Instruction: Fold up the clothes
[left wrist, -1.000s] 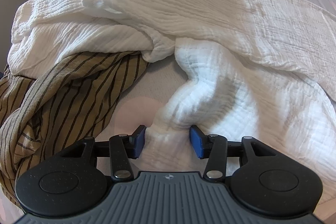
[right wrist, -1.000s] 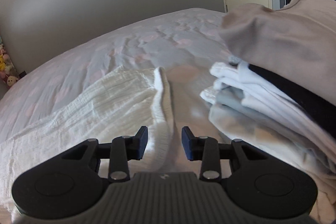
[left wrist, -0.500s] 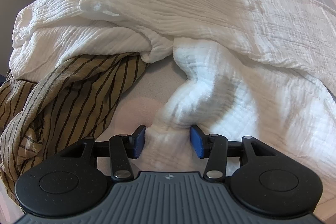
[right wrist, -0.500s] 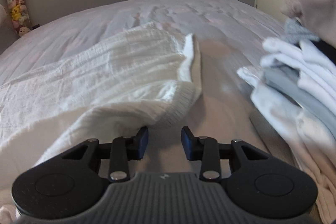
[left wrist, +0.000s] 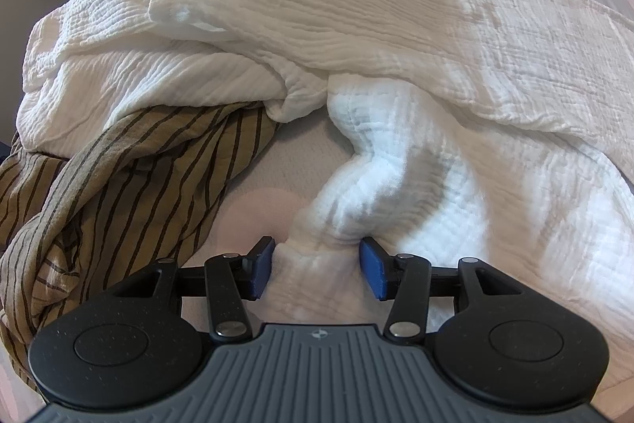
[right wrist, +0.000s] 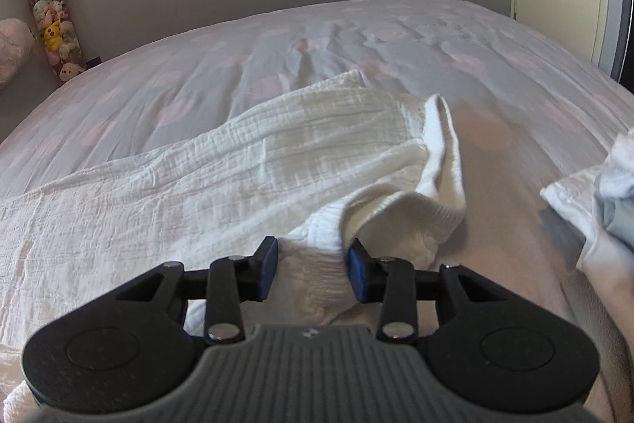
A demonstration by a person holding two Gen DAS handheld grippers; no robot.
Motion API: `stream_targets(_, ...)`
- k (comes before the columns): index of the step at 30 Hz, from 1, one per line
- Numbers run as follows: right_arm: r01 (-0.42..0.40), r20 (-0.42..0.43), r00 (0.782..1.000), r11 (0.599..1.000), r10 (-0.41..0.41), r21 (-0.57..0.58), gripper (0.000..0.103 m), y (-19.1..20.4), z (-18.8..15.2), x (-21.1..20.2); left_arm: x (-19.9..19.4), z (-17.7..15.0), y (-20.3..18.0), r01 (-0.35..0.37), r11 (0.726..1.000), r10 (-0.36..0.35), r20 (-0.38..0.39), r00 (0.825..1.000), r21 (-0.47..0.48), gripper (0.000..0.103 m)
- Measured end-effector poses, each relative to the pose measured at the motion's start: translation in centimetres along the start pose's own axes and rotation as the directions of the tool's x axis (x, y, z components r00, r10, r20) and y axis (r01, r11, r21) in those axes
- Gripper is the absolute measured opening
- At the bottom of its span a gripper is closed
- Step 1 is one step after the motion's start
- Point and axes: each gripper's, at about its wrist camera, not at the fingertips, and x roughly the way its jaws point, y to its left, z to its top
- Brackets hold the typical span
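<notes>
**Both claws at the white garment, neither gripping yet**

I have the left claw (left wrist: 317, 266) pointed steeply down at the bed (left wrist: 273, 161). A bunched ridge of the white crinkled garment (left wrist: 396, 38) sits between its blue pads (left wrist: 373, 274). The jaws are opening and I judge the cloth loose, not pinched.

The striped olive garment (left wrist: 119, 185) lies heaped at nine o'clock of that claw, partly under the white one. It is likely waiting its turn.

The right claw (right wrist: 313, 270) is at the garment's hem, where the edge curls over at one o'clock. Its jaws are opening too, with fabric between them, seemingly ungripped. A folded pile (right wrist: 594, 209) sits at three o'clock, kept apart from the working space.
</notes>
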Motion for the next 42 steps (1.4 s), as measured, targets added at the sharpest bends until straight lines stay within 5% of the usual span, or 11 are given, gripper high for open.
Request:
stream_targets(21, -0.02, -0.008, 1.0, 0.999, 0.021, 0.041, 0.046, -4.1, -2.0, -2.1, -0.3, -0.1, 0.0, 0.002, 1.0, -0.002, 0.005, 1.0, -0.011, 0.047)
stream_targets(25, -0.035, -0.032, 0.999, 0.996, 0.038, 0.078, 0.026, -3.6, -2.1, -1.6, -0.4, 0.0, 0.0, 0.006, 1.0, -0.006, 0.007, 1.0, -0.013, 0.046)
stream_targets(28, -0.01, -0.04, 0.999, 0.998, 0.013, 0.062, 0.024, -3.0, -1.7, -2.6, -0.6, 0.0, 0.0, 0.037, 0.999, -0.037, 0.022, 0.999, -0.009, 0.033)
stream_targets(30, 0.016, -0.04, 0.999, 0.999, -0.014, 0.046, 0.024, -3.2, -1.2, -4.1, -1.0, 0.0, 0.0, 0.065, 0.998, -0.065, 0.032, 0.997, -0.001, 0.009)
stream_targets(37, 0.094, -0.039, 0.995, 0.995, -0.094, -0.013, 0.024, -5.8, 1.7, -11.4, -4.4, 0.3, 1.5, 0.102, 0.995, -0.101, 0.061, 0.993, -0.01, 0.006)
stream_targets(42, 0.164, -0.12, 0.978, 0.985, -0.168, -0.044, 0.024, -8.0, 3.2, -13.7, -9.4, 1.1, 4.3, 0.095, 0.995, -0.09, 0.128, 0.988, -0.035, 0.006)
